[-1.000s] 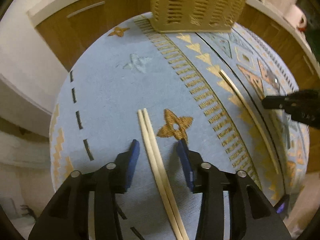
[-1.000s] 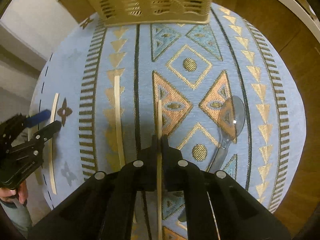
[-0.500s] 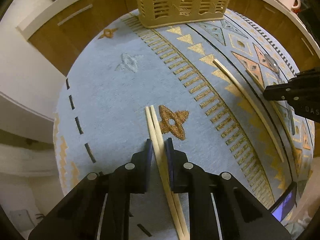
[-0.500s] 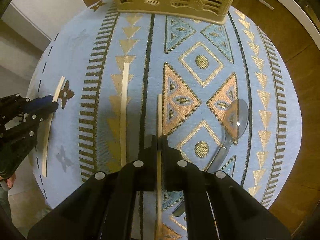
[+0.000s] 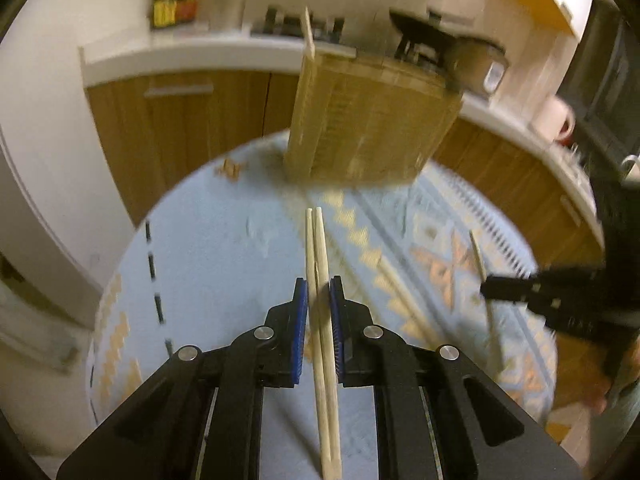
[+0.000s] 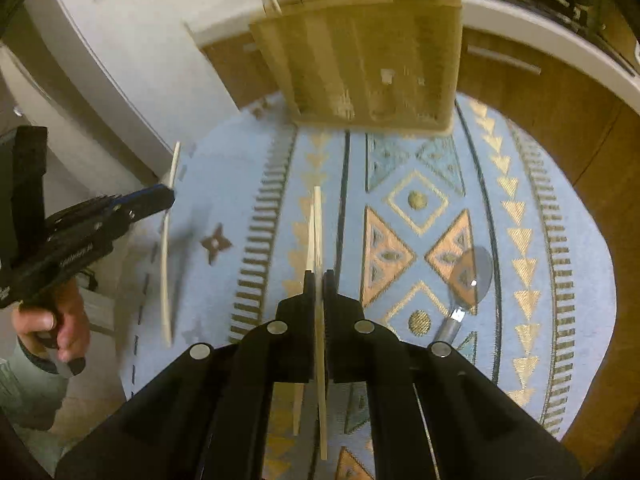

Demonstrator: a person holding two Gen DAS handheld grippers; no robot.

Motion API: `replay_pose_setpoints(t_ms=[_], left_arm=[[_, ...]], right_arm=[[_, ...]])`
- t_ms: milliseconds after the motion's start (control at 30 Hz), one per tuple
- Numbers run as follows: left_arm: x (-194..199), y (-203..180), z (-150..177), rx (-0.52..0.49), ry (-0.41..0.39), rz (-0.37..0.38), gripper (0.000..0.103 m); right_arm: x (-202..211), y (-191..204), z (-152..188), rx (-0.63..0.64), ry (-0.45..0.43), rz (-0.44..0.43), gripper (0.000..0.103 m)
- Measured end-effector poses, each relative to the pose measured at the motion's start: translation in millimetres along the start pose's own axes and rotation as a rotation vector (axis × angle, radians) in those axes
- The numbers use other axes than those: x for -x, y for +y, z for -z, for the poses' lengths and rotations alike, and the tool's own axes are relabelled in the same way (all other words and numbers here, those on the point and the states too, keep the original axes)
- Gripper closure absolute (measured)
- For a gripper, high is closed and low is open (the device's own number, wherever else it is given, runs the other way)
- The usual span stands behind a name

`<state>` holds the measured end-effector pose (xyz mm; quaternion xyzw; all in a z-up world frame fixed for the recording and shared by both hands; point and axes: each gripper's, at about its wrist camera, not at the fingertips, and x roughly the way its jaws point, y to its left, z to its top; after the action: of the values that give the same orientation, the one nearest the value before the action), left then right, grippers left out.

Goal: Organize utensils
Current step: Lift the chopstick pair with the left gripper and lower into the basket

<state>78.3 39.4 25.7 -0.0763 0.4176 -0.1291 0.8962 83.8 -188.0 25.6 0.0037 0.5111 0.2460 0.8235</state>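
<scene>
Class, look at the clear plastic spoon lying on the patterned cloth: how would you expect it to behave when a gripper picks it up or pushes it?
The clear spoon looks thin, so probably light. Its glossy surface may slip between pads. Lying flat on the cloth, it would likely slide rather than roll.

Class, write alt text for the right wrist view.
The right gripper is shut on a single chopstick above a blue patterned cloth. A spoon lies right; the slatted basket stands ahead.
</scene>
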Motion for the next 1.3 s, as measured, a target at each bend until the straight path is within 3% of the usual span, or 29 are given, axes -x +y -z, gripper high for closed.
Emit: replay_pose_setpoints(t_ms=[233,333,800,1100,1300], left_arm=[[35,-3,-21,0.015,-0.181,0.055,0.094],[47,-9,-29,0.016,-0.249,0.072,0.094],[87,-28,-98,0.023,-0.525,0.132,0.094],[99,-39,-148,-0.007,-0.692,0.097,0.094],[93,-39,-172,-0.042,-0.794,0.053,0.094]], right_arm=[[36,9,-3,0.01,-0.188,-0.05,0.1],[46,11,-10,0.01,-0.225,-0.059,0.1],[108,15,-79,0.004,-0.475,-0.106,0.1],[136,2,-137,0.012,-0.599,-0.066,0.1],[153,-20,-162,-0.05,-0.72,-0.044,0.1]])
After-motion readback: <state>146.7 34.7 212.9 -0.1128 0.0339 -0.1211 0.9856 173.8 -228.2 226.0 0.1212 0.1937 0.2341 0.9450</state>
